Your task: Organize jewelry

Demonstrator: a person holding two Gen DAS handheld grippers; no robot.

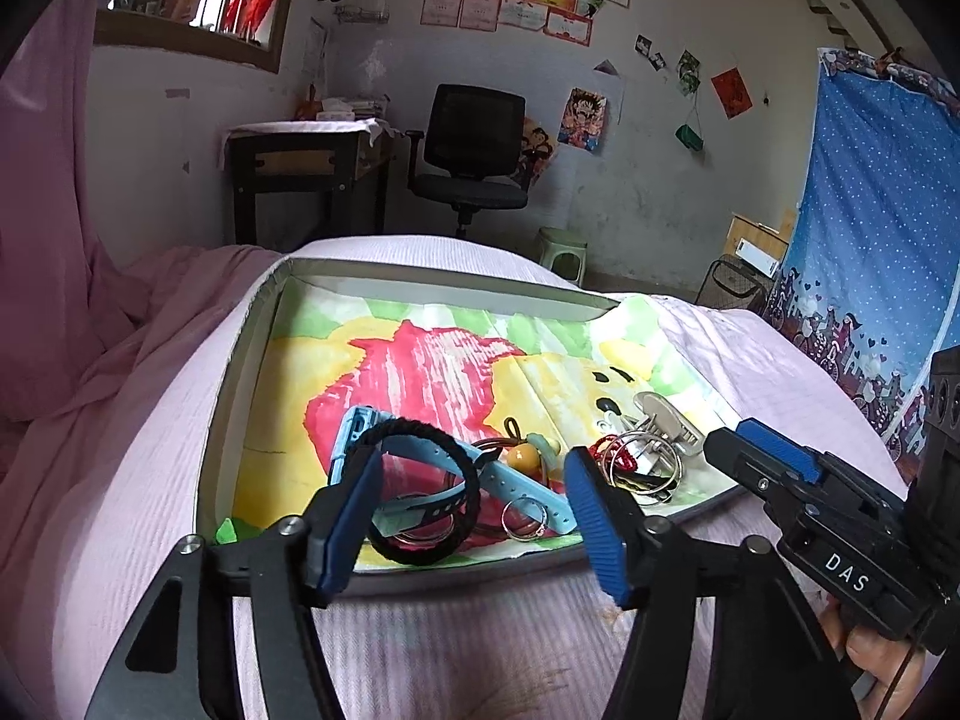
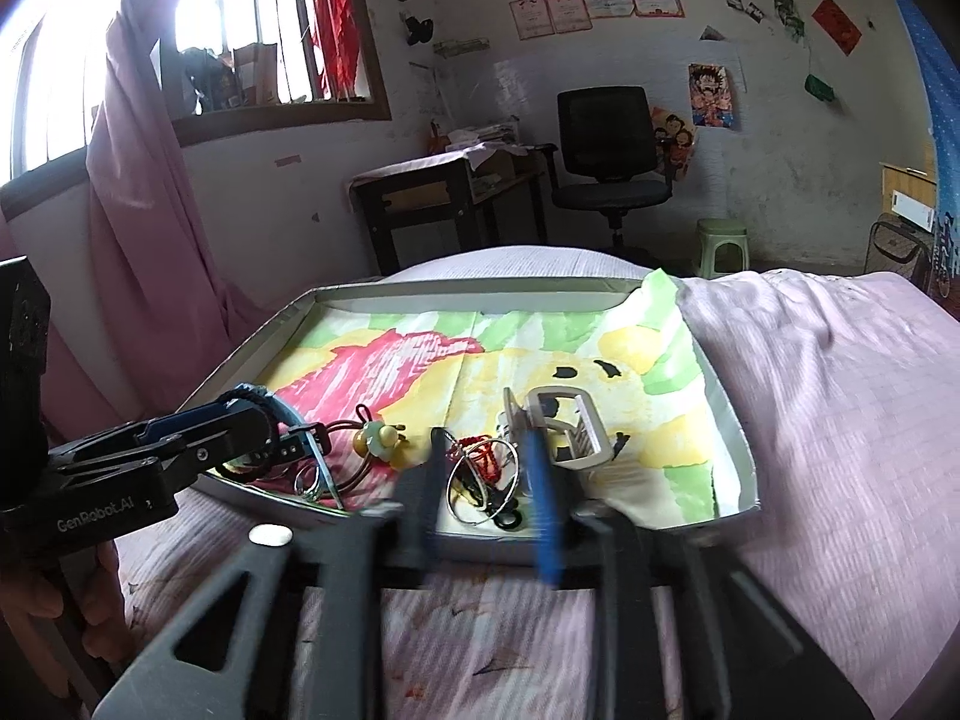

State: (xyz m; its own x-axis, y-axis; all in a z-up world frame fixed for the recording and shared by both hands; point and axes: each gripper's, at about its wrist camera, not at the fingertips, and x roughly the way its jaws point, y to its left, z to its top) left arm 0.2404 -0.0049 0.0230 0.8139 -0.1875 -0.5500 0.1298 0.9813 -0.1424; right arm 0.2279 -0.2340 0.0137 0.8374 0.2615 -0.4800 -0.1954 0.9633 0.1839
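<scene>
Barred window (image 2: 198, 30), right view only

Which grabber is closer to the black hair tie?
Left. The left gripper has the black hair tie right between its open fingers. The right gripper sits off to the side, over the metal rings.

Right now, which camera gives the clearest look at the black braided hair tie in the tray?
The left wrist view: the black braided hair tie shows as a nearly whole loop lying over the light blue watch strap. In the right wrist view, the left hand-held gripper hides most of it; only a dark arc shows.
</scene>
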